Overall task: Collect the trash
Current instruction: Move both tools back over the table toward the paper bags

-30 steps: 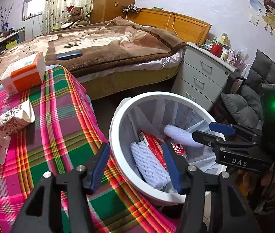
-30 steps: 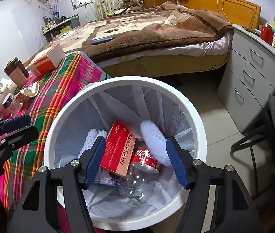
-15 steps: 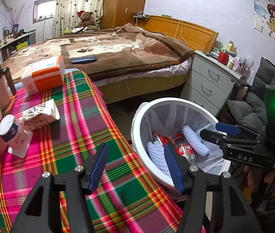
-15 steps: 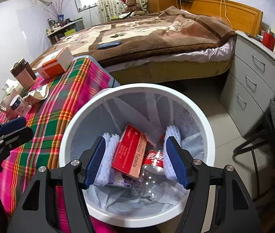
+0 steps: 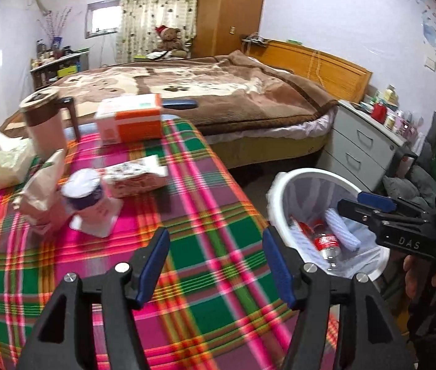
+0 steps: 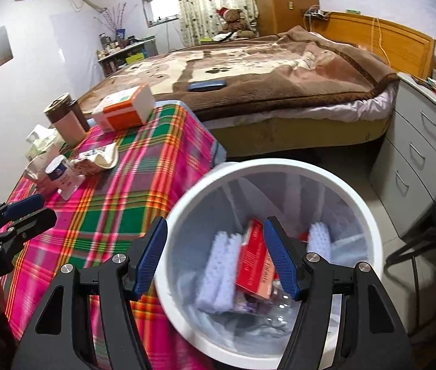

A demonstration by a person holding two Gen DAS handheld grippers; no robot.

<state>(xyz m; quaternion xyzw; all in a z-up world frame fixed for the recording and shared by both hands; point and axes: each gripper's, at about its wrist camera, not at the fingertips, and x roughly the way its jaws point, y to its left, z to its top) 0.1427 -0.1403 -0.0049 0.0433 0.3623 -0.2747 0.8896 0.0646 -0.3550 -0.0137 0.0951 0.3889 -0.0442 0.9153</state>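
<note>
Surface: covered in pink-and-green plaid cloth, soft weave. Remaining on it, grouped at the far left: a crumpled patterned paper carton, a small cylindrical cup with a white foil top, a creased brown paper bag and a rigid orange-and-white box. The round white plastic bin, lined with a thin translucent bag, stands on the floor just beside the surface edge. Inside: a red carton, ribbed white foam sleeves and a clear bottle, partly blurred. Left gripper: jaws wide apart, holding nothing, above the cloth. Right gripper: jaws wide apart, empty, over the bin's near rim.
</note>
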